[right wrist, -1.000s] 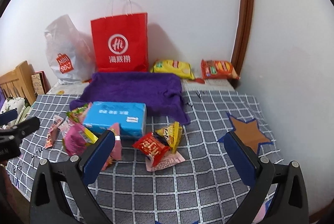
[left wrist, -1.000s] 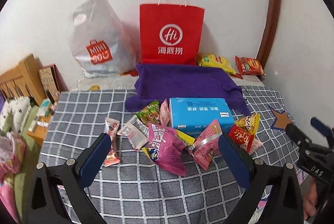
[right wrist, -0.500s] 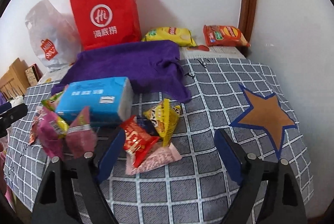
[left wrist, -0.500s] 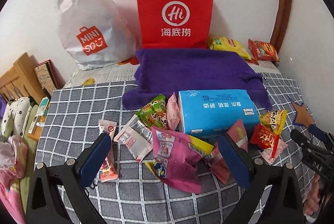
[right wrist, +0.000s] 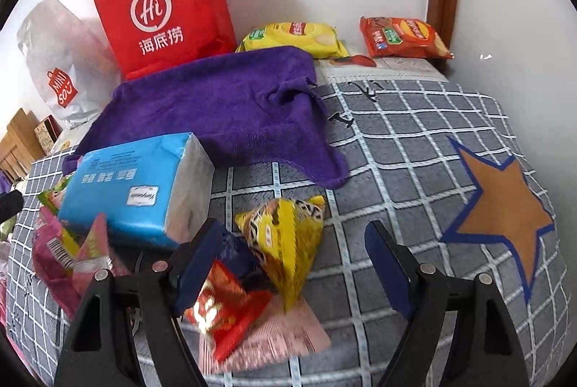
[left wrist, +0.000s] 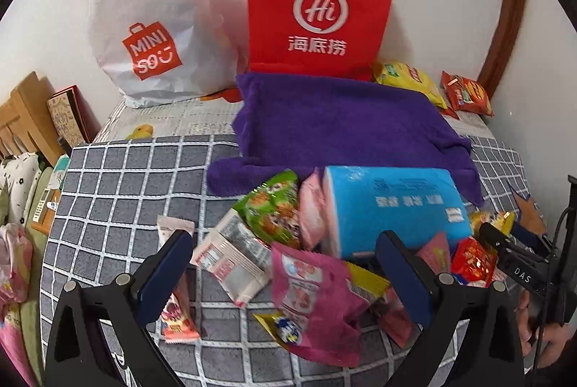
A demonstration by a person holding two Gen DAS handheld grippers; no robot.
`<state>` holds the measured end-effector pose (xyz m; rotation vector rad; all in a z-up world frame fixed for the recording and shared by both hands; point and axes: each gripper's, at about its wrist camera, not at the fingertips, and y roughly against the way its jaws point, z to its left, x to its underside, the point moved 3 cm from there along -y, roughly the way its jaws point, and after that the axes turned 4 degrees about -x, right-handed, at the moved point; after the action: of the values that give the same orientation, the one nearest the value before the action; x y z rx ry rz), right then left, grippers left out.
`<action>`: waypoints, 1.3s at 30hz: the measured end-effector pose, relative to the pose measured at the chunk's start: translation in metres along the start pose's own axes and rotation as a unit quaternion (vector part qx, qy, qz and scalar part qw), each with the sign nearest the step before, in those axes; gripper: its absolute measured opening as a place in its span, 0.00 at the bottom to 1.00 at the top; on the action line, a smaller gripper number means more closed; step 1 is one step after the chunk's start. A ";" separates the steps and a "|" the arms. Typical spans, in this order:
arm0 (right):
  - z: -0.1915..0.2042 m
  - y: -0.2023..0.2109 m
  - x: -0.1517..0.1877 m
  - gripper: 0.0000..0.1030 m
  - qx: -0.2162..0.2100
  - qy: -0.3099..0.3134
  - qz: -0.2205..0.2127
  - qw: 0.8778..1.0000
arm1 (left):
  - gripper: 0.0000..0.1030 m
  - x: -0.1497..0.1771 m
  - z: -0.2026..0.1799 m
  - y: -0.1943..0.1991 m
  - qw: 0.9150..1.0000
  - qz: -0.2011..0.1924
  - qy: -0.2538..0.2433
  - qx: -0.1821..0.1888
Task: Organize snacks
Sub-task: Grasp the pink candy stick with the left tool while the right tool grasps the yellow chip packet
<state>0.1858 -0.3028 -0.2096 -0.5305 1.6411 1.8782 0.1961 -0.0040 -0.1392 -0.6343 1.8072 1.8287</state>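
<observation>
Closing over the yellow snack packet (right wrist: 285,235) lying untouched between its fingers, the right gripper (right wrist: 288,257) is seen; the left gripper (left wrist: 285,264) is held spread above the pink snack bag (left wrist: 317,297).

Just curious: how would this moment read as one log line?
right gripper: fingers closing around yellow snack | left gripper: open over pink snack

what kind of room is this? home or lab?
Most likely a home, probably a bedroom: the snacks lie on a grey checked cover with a star patch, like bedding. Shopping bags, a red paper bag and a white plastic one, lean on the wall, and wooden furniture stands at the left.
</observation>
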 end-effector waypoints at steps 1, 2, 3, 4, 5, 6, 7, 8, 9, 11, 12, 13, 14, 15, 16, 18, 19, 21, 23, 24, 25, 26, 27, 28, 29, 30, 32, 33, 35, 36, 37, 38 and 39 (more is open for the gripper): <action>0.001 -0.004 -0.001 0.79 0.002 0.001 0.002 1.000 | 0.99 -0.001 0.003 -0.002 1.000 0.001 0.003 -0.001; 0.001 -0.008 -0.002 0.78 0.002 0.001 0.004 1.000 | 0.99 -0.002 0.005 -0.004 1.000 0.004 0.006 -0.001; 0.002 -0.012 -0.003 0.76 0.001 0.001 0.005 1.000 | 0.99 -0.002 0.009 -0.006 1.000 0.008 0.009 0.001; 0.003 -0.014 -0.004 0.68 0.000 0.001 0.006 1.000 | 0.99 -0.003 0.012 -0.008 1.000 0.010 0.013 0.002; 0.004 -0.018 -0.004 0.59 -0.003 0.000 0.009 1.000 | 0.99 -0.004 0.014 -0.009 1.000 0.012 0.016 0.001; 0.004 -0.021 -0.004 0.55 -0.006 -0.001 0.015 1.000 | 0.99 -0.004 0.017 -0.010 1.000 0.013 0.018 0.001; 0.005 -0.024 -0.004 0.48 -0.009 -0.003 0.020 1.000 | 0.99 -0.004 0.019 -0.012 1.000 0.014 0.018 -0.001; 0.005 -0.026 -0.004 0.48 -0.014 -0.005 0.024 1.000 | 0.99 -0.004 0.021 -0.013 1.000 0.016 0.018 -0.006; 0.006 -0.025 -0.004 0.47 -0.014 -0.006 0.019 1.000 | 0.99 -0.004 0.023 -0.014 1.000 0.017 0.018 -0.007; 0.007 -0.024 -0.005 0.45 -0.013 -0.003 0.013 1.000 | 0.99 -0.003 0.028 -0.015 1.000 0.018 0.019 -0.010; 0.008 -0.024 -0.005 0.44 -0.014 -0.001 0.015 1.000 | 0.99 -0.001 0.031 -0.016 1.000 0.020 0.021 -0.012; 0.010 -0.022 -0.005 0.44 -0.015 0.002 0.014 1.000 | 0.99 0.000 0.034 -0.016 0.999 0.021 0.022 -0.013; 0.011 -0.020 -0.006 0.44 -0.012 0.005 0.009 1.000 | 0.99 0.000 0.037 -0.016 0.999 0.022 0.024 -0.014; 0.011 -0.017 -0.006 0.44 -0.008 0.007 0.005 1.000 | 0.99 0.001 0.041 -0.016 0.999 0.020 0.026 -0.015; 0.012 -0.012 -0.006 0.44 0.000 0.009 -0.004 1.000 | 0.99 0.003 0.045 -0.016 0.999 0.022 0.029 -0.018; 0.013 -0.004 -0.008 0.44 0.003 0.010 -0.015 1.000 | 0.99 0.007 0.051 -0.015 0.999 0.027 0.034 -0.017; 0.013 -0.001 -0.008 0.44 0.003 0.008 -0.016 1.000 | 0.99 0.009 0.053 -0.014 0.999 0.029 0.034 -0.016; 0.014 0.007 -0.009 0.44 0.003 0.007 -0.020 1.000 | 0.99 0.012 0.057 -0.013 0.999 0.030 0.033 -0.014; 0.016 0.013 -0.009 0.44 0.005 0.010 -0.027 1.000 | 0.99 0.014 0.061 -0.010 0.999 0.029 0.029 -0.017; 0.018 0.018 -0.009 0.44 0.009 0.013 -0.033 0.999 | 0.99 0.016 0.064 -0.009 0.999 0.028 0.028 -0.020; 0.019 0.020 -0.008 0.44 0.010 0.015 -0.035 0.999 | 0.99 0.017 0.066 -0.008 0.999 0.029 0.031 -0.022; 0.021 0.024 -0.007 0.44 0.010 0.017 -0.036 0.999 | 0.99 0.019 0.069 -0.008 0.999 0.029 0.036 -0.018; 0.024 0.026 -0.006 0.44 0.008 0.019 -0.035 0.999 | 0.99 0.021 0.072 -0.007 0.999 0.028 0.044 -0.012; 0.025 0.028 -0.004 0.44 0.006 0.021 -0.036 0.999 | 0.99 0.022 0.074 -0.007 0.998 0.030 0.049 -0.011; 0.028 0.032 -0.003 0.44 0.006 0.024 -0.038 0.999 | 0.99 0.024 0.076 -0.007 0.998 0.032 0.053 -0.009; 0.030 0.035 -0.001 0.44 0.008 0.026 -0.042 0.999 | 0.99 0.026 0.079 -0.009 0.998 0.037 0.060 -0.007; 0.033 0.039 0.001 0.44 0.006 0.026 -0.043 0.999 | 0.99 0.032 0.081 -0.011 0.997 0.043 0.060 -0.005; 0.035 0.041 0.002 0.44 0.003 0.026 -0.043 0.999 | 0.99 0.036 0.082 -0.013 0.997 0.047 0.057 -0.011; 0.040 0.045 0.004 0.44 -0.002 0.033 -0.045 0.998 | 0.99 0.043 0.087 -0.015 0.997 0.052 0.056 -0.020; 0.042 0.047 0.005 0.44 -0.002 0.035 -0.046 0.998 | 0.99 0.045 0.090 -0.016 0.997 0.054 0.058 -0.022; 0.044 0.048 0.006 0.44 -0.001 0.037 -0.048 0.998 | 0.98 0.047 0.093 -0.017 0.996 0.055 0.060 -0.026; 0.046 0.050 0.008 0.44 -0.004 0.038 -0.049 0.998 | 0.98 0.049 0.095 -0.017 0.996 0.054 0.062 -0.027; 0.048 0.050 0.009 0.44 -0.007 0.037 -0.049 0.998 | 0.97 0.051 0.099 -0.018 0.996 0.054 0.061 -0.033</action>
<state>0.1500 -0.2581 -0.1697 -0.6824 1.6201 1.8192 0.1691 0.0957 -0.1838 -0.7004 1.8994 1.9658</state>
